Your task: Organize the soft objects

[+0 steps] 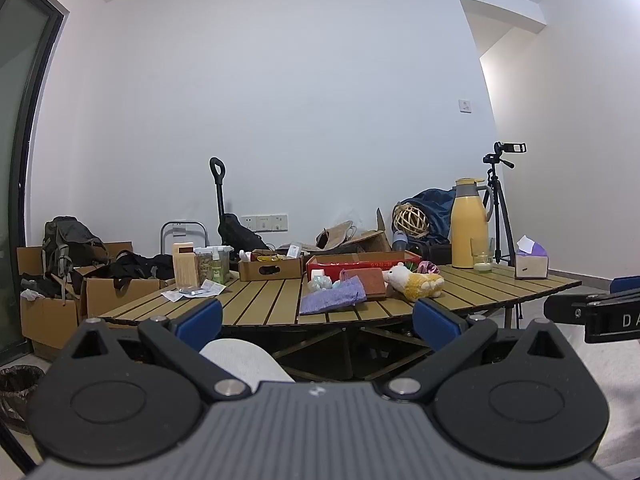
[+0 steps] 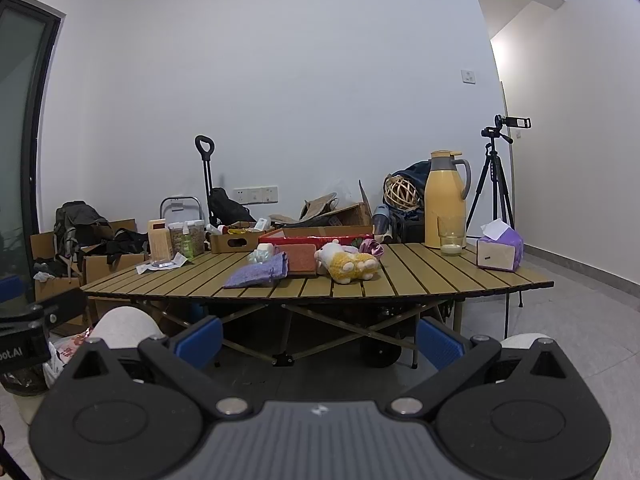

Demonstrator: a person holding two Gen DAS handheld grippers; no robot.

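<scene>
We hold the left gripper (image 1: 318,318) and the right gripper (image 2: 319,342) short of the table (image 2: 420,280), well apart from its near edge. Both sets of fingers stand wide, with nothing between them.

The soft things lie in 1 cluster near the middle of the near edge:
- The purple cloth (image 2: 258,274) lies flat, its front corner just beside the edge.
- The plush toy (image 2: 348,264) lies on its side to the right of the cloth, near the edge.
- The red-brown pad (image 2: 301,258) lies between them, touching the toy.
- The red box (image 2: 320,236) stands behind this cluster.

To the right of the toy the slats lie bare up to the tissue box (image 2: 499,250), glass (image 2: 451,236) and yellow jug (image 2: 442,200) at the right end. The left front corner is also bare.
</scene>
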